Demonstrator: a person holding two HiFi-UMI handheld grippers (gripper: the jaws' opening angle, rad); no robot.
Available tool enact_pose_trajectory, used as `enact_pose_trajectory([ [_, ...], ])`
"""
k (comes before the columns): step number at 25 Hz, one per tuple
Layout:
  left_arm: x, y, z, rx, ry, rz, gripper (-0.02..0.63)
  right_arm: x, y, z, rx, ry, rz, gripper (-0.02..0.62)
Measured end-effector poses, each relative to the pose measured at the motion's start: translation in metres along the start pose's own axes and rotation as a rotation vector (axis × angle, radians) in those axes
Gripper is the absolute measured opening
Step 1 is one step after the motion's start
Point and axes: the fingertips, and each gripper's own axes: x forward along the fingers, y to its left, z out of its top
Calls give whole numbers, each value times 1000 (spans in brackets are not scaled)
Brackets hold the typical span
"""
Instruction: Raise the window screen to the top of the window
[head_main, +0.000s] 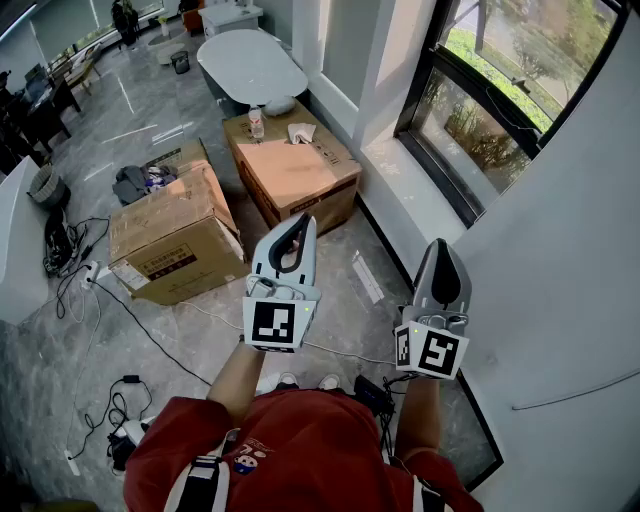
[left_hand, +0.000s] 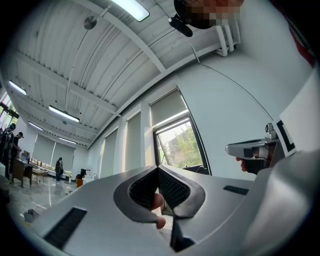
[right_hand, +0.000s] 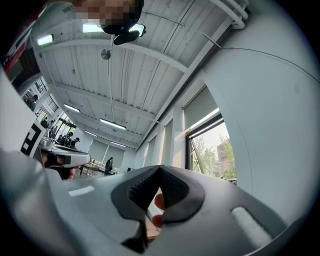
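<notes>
The window (head_main: 495, 105) is set in the wall at the upper right of the head view, beyond both grippers. In the left gripper view a pale screen (left_hand: 168, 105) covers the top part of the window (left_hand: 181, 147). The right gripper view shows the same screen (right_hand: 202, 107) above the glass (right_hand: 214, 152). My left gripper (head_main: 304, 222) (left_hand: 158, 167) is shut with nothing between its jaws and points up and forward. My right gripper (head_main: 441, 244) (right_hand: 160, 167) is also shut and empty, held beside the white wall. Neither gripper touches the window or the screen.
Two cardboard boxes (head_main: 175, 235) (head_main: 295, 175) stand on the grey tiled floor ahead, the far one with a bottle on top. Cables (head_main: 95, 300) trail at the left. A white tub (head_main: 250, 65) sits farther back. A white wall (head_main: 570, 260) is close on the right.
</notes>
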Motion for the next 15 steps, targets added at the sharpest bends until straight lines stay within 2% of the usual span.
enact_pose_trajectory([
  [3,4,-5,5,7,-27,8,6,-1,-7,1,-4,1,0,9],
  [11,13,-31,-4,18,8,-18,6,-12,-29,-10,-2,17,-23,9],
  [15,20,-47,-8,29,19,-29,6,-17,-47,-18,39,18,-38,9],
])
